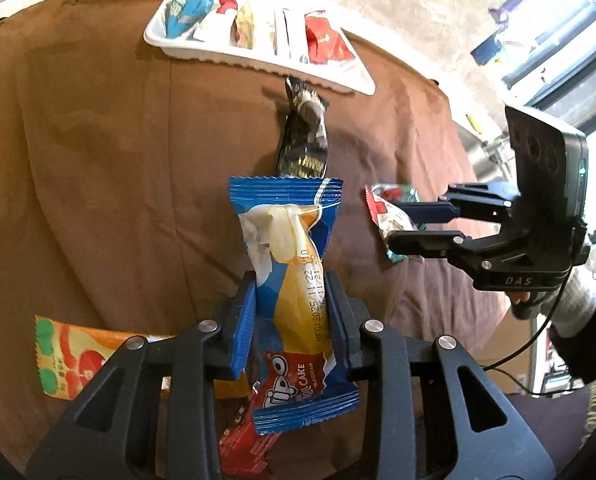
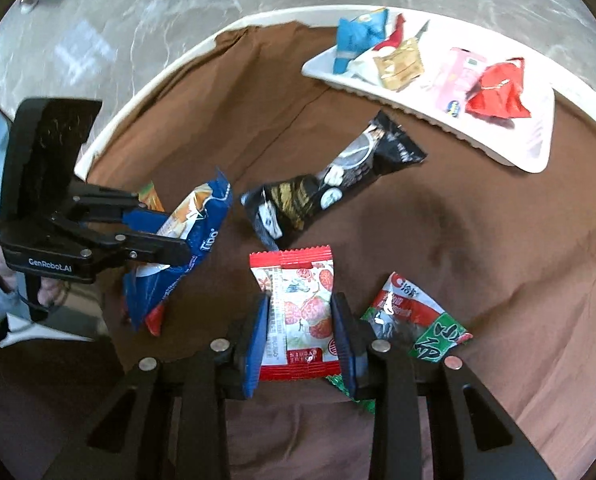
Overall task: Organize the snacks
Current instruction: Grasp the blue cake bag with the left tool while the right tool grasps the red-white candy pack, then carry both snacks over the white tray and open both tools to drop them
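Observation:
My left gripper (image 1: pixel 291 292) is shut on a blue roll cake packet (image 1: pixel 293 264), held above the brown cloth; it also shows in the right wrist view (image 2: pixel 185 240). My right gripper (image 2: pixel 300 312) is shut on a red strawberry snack packet (image 2: pixel 298 312), seen in the left wrist view as well (image 1: pixel 390 212). A white tray (image 1: pixel 338 80) at the far side holds several snack packets; it shows in the right wrist view (image 2: pixel 534 152). A black packet (image 2: pixel 330 184) lies on the cloth between the grippers and the tray.
A green and red packet (image 2: pixel 418 320) lies right of my right gripper. An orange packet (image 1: pixel 77 356) and a red packet (image 1: pixel 237 440) lie under my left gripper. The brown cloth (image 1: pixel 97 160) covers a round table with a white rim (image 2: pixel 145 92).

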Motion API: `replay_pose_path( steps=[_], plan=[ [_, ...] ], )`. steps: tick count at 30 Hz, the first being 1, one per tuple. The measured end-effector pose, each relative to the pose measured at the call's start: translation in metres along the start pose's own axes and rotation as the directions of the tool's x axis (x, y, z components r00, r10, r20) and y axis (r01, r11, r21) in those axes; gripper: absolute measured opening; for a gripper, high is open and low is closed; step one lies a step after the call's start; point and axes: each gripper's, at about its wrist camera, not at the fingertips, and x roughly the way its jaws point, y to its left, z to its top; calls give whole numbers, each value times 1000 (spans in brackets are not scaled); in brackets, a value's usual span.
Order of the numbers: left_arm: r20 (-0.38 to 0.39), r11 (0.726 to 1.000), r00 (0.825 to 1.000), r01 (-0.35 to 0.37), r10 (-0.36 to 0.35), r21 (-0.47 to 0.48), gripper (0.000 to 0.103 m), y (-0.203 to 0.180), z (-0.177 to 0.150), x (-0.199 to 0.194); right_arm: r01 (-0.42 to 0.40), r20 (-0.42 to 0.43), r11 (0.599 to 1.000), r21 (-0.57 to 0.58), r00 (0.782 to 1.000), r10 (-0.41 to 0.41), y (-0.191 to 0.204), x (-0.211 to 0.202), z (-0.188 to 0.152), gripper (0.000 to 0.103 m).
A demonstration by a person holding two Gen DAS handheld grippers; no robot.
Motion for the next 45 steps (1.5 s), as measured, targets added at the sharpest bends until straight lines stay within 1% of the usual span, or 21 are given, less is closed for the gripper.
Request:
replay_pose_path(
  steps=[3, 7, 11, 18, 20, 24, 30, 34, 38, 40, 42, 43, 45],
  plan=[
    [22, 1000, 999, 26, -26, -15, 30, 1, 11, -7, -21, 29, 999, 48, 999, 20, -2, -9, 4, 34],
    [52, 999, 998, 32, -31, -14, 30, 5, 37, -16, -68, 82, 989, 133, 995, 57, -16, -20, 19, 34],
    [76, 1000, 997, 31, -30, -5, 30, 8, 67, -20, -90, 136, 975, 202, 989, 63, -29, -31, 35, 34],
    [106, 999, 993, 52, -52, 7, 30, 15, 127, -14, -148, 212, 939, 311, 974, 83, -57, -36, 71, 34],
    [108, 998, 993, 56, -56, 8, 30, 18, 144, -10, -172, 234, 921, 350, 968, 92, -68, -36, 81, 34],
    [104, 998, 993, 52, -54, 18, 30, 20, 184, 4, -187, 264, 898, 399, 961, 82, -83, -31, 101, 34],
    [96, 998, 994, 50, -54, 49, 30, 20, 238, 30, -234, 323, 834, 500, 944, 71, -122, -22, 130, 34],
    [90, 997, 994, 50, -55, 54, 30, 21, 273, 52, -238, 345, 803, 547, 938, 43, -141, -17, 142, 34],
    [84, 998, 995, 42, -45, 42, 30, 25, 297, 74, -224, 351, 776, 590, 936, 3, -159, -11, 150, 34],
    [85, 999, 996, 26, -29, 30, 30, 26, 307, 85, -212, 347, 762, 612, 938, -17, -168, -7, 153, 34],
    [79, 999, 996, 35, -37, 30, 31, 28, 314, 95, -194, 331, 748, 635, 943, -36, -176, -1, 154, 35],
    [75, 999, 997, 24, -26, 29, 31, 29, 318, 101, -181, 319, 737, 651, 946, -49, -180, 2, 153, 35],
    [77, 999, 997, -15, 12, 38, 31, 28, 323, 107, -185, 313, 719, 670, 948, -49, -185, 6, 151, 35]
  ],
)
